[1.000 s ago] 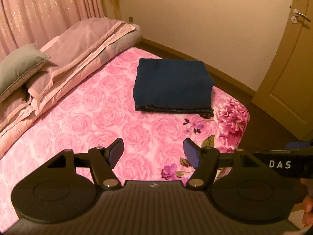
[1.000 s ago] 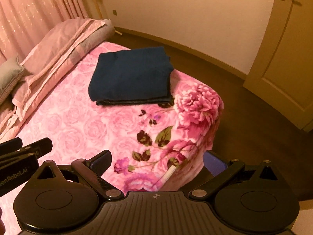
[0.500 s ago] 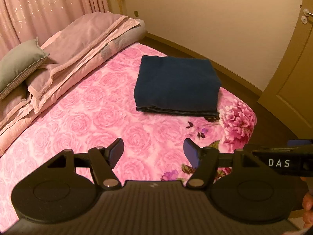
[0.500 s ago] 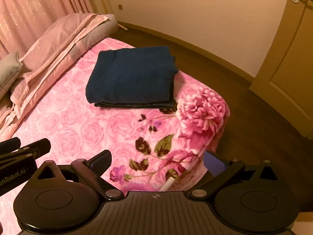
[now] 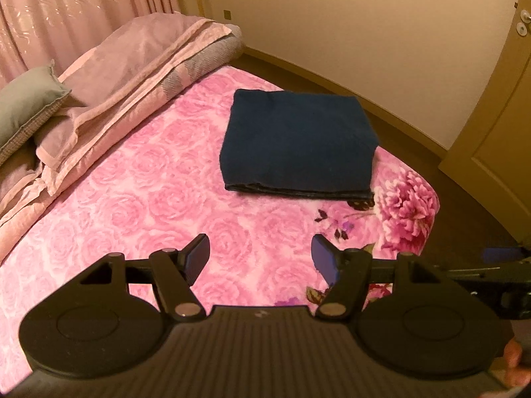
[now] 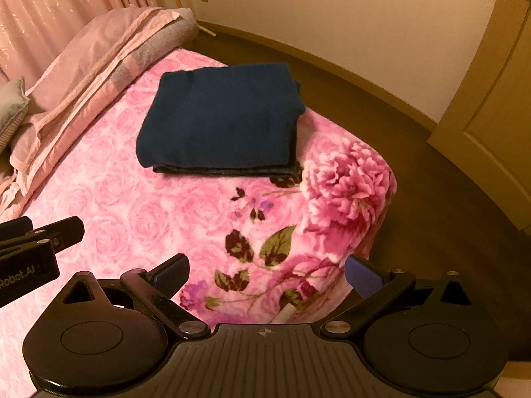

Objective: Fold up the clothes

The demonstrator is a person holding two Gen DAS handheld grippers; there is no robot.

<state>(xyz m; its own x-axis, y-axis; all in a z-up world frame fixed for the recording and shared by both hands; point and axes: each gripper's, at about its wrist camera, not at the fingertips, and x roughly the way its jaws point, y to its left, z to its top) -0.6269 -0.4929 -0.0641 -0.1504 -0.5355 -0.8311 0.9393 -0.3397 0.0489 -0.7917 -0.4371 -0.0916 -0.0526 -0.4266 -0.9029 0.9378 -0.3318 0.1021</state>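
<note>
Seen on the bed (image 5: 139, 199), near its far corner: a dark blue garment (image 5: 298, 142), folded into a neat square, flat on the pink rose blanket (image 5: 232, 232), stacked edges facing the cameras. Well apart from both grippers, touched by neither.

From the left wrist view: left gripper (image 5: 260, 258) low in the foreground over the blanket, jaws wide, nothing between them but the rose pattern. At the right edge, part of the right gripper (image 5: 497, 265) (only its side and a blue pad visible here), and in the lower right corner a bit of a hand (image 5: 514, 361). On the left, a grey-green cushion (image 5: 26, 109) on the folded pink bedding (image 5: 132, 66), shown much fuller here than in the other view. Behind, pink curtains (image 5: 66, 10).

From the right wrist view: right gripper (image 6: 267, 277) also with jaws wide and holding nothing, placed over the near corner of the bed. At the left edge, part of the left gripper (image 6: 33, 248) with some white lettering on it. Shown only here: the big printed flower (image 6: 345, 179) in full with green leaves below it, the blanket hanging down over the bed corner, and a small white stick-like thing (image 6: 285, 315) near the lower edge (cannot tell what it is). More of the brown floor (image 6: 431, 215) too, and the garment (image 6: 222, 119) with its right side slightly uneven, one layer peeking out. Door (image 6: 497, 99) at the right in both views.
</note>
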